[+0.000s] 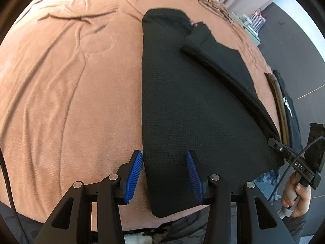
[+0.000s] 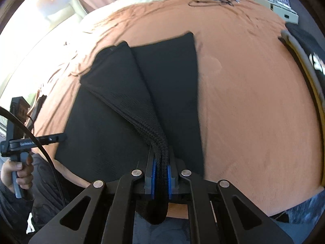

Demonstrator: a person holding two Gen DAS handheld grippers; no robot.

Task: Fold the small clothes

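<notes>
- Right tongs (image 2: 160, 172): blue pads clamped on a bunched black edge of the cloth (image 2: 113, 85); the fold runs up and away from the pads as a thick ribbed ridge.
- Same tongs seen from the left wrist view (image 1: 273, 142): tip at the cloth's right edge, fabric pinched and lifted into a long raised fold.
- Right hand (image 1: 294, 195) grips the handle at the lower right of that view; a thin cable loops past it.
- Left tongs (image 1: 164, 158): jaws part open, nothing between the pads is pressed. Left pad (image 1: 133, 177) sits just beside the cloth's left edge over the blanket; the right pad lies over the cloth (image 1: 182, 101).
- Whether the left pads touch the fabric: cannot tell.
- From the right wrist view the left tongs (image 2: 59, 137) hang near the cloth's left side, held by the left hand (image 2: 18, 172).
- Cloth: black, knit texture, lying flat on the bed near its close edge, partly folded, with one flap doubled back over the main panel.
- Bed: covered by a creased salmon blanket (image 1: 61, 91).
- Far side of the blanket: a loose coil of thin cable (image 2: 211, 0).
- Right edge of the bed: a dark garment with a white print (image 2: 314, 61), well apart from the cloth.
- Beyond the bed: curtains and a bright window, blurred.
</notes>
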